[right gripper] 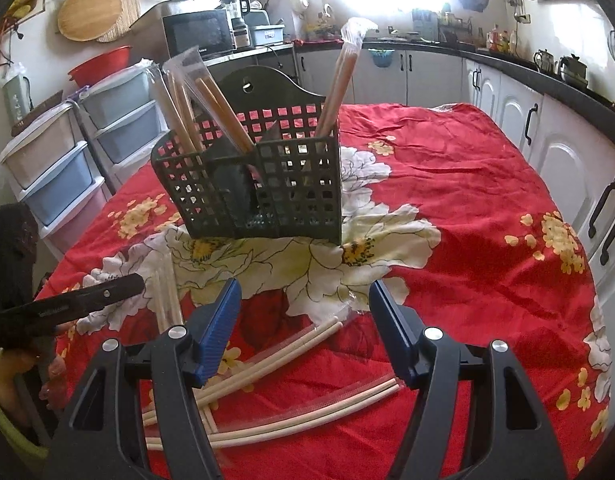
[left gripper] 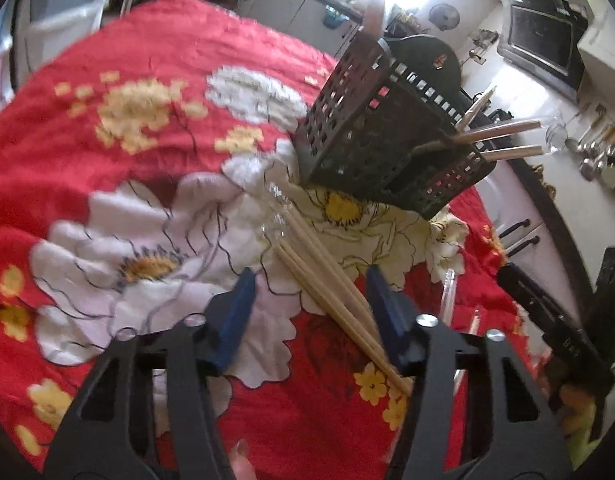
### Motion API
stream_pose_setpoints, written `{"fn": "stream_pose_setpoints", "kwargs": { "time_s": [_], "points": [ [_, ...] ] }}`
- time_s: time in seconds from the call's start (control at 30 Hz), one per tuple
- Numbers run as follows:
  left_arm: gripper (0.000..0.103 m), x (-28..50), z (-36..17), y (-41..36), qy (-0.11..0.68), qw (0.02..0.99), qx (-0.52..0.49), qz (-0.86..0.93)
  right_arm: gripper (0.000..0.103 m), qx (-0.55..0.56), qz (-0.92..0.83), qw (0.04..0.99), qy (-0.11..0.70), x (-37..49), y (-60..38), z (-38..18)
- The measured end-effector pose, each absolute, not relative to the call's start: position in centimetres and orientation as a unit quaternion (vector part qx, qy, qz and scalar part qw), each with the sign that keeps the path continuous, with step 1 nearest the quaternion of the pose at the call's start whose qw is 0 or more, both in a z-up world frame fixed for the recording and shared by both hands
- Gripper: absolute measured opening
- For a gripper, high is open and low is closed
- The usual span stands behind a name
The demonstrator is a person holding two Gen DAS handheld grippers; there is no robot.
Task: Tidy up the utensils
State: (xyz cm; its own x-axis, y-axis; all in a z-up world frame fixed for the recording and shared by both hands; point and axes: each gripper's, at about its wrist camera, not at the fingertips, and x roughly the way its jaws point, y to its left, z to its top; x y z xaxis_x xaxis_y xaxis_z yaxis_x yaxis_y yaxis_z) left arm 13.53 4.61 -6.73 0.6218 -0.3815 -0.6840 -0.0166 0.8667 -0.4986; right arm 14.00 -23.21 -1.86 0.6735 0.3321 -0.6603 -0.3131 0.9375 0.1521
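Note:
A dark lattice utensil caddy (right gripper: 263,184) stands on the red flowered tablecloth (right gripper: 467,216) and holds several wrapped chopstick pairs (right gripper: 339,80). It shows in the left wrist view (left gripper: 379,128) too. My left gripper (left gripper: 311,284) is open, with a wrapped pair of chopsticks (left gripper: 327,276) lying on the cloth between its blue pads (left gripper: 239,308). My right gripper (right gripper: 305,296) is open and empty, above more wrapped chopstick pairs (right gripper: 307,340) on the cloth in front of the caddy. The left gripper also shows at the left of the right wrist view (right gripper: 67,300).
Plastic drawer units (right gripper: 55,168) stand left of the table. White cabinets (right gripper: 567,152) and a dark counter run along the right. A microwave (right gripper: 199,36) sits on the far counter. Another wrapped pair (right gripper: 167,292) lies at the left near the caddy.

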Motion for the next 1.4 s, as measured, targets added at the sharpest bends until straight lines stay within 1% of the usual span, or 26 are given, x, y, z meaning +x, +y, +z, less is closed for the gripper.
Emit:
{"fn": "stream_pose_setpoints", "kwargs": {
  "time_s": [0.3, 0.43, 0.47, 0.53, 0.67, 0.7, 0.87, 1.03, 1.17, 1.2, 1.23, 1.33, 1.4],
  "points": [
    [0.042, 14.9, -7.9, 5.3, 0.433, 0.849, -0.281, -0.113, 0.064, 0.011, 0.171, 0.9, 0.401, 15.0, -22.8, -3.5],
    [0.03, 15.7, -8.5, 6.0, 0.434, 0.84, -0.306, -0.116, 0.064, 0.021, 0.174, 0.89, 0.421, 15.6, -22.7, -4.4],
    [0.029, 15.9, -8.6, 6.3, 0.433, 0.837, -0.314, -0.117, 0.064, 0.025, 0.174, 0.887, 0.427, 15.7, -22.8, -4.6],
    [0.023, 16.1, -9.0, 6.8, 0.433, 0.831, -0.329, -0.117, 0.064, 0.03, 0.172, 0.885, 0.433, 15.9, -22.7, -4.9],
    [0.017, 16.4, -9.5, 7.4, 0.433, 0.823, -0.347, -0.118, 0.063, 0.048, 0.17, 0.875, 0.451, 16.3, -23.0, -5.6],
    [0.015, 16.4, -9.5, 7.5, 0.434, 0.822, -0.349, -0.118, 0.062, 0.052, 0.17, 0.873, 0.454, 16.4, -23.0, -5.7],
    [0.013, 16.5, -9.6, 7.6, 0.433, 0.821, -0.352, -0.12, 0.056, 0.086, 0.17, 0.854, 0.483, 17.3, -23.4, -6.7],
    [0.009, 16.5, -9.9, 7.7, 0.431, 0.82, -0.357, -0.122, 0.052, 0.104, 0.164, 0.849, 0.491, 17.9, -23.3, -7.2],
    [0.008, 16.4, -10.0, 8.0, 0.427, 0.818, -0.364, -0.124, 0.04, 0.109, 0.155, 0.85, 0.492, 18.4, -23.2, -7.4],
    [0.007, 16.4, -9.9, 8.0, 0.426, 0.818, -0.367, -0.124, 0.035, 0.109, 0.154, 0.85, 0.491, 18.5, -23.3, -7.5],
    [0.007, 16.3, -9.9, 8.0, 0.424, 0.818, -0.368, -0.125, 0.028, 0.109, 0.15, 0.852, 0.49, 18.6, -23.3, -7.5],
    [0.006, 16.1, -9.9, 8.3, 0.421, 0.817, -0.374, -0.127, 0.021, 0.123, 0.147, 0.853, 0.486, 18.9, -23.8, -7.7],
    [0.006, 15.9, -9.9, 8.5, 0.419, 0.816, -0.378, -0.128, 0.014, 0.137, 0.15, 0.852, 0.483, 19.0, -24.2, -7.6]
  ]
}}
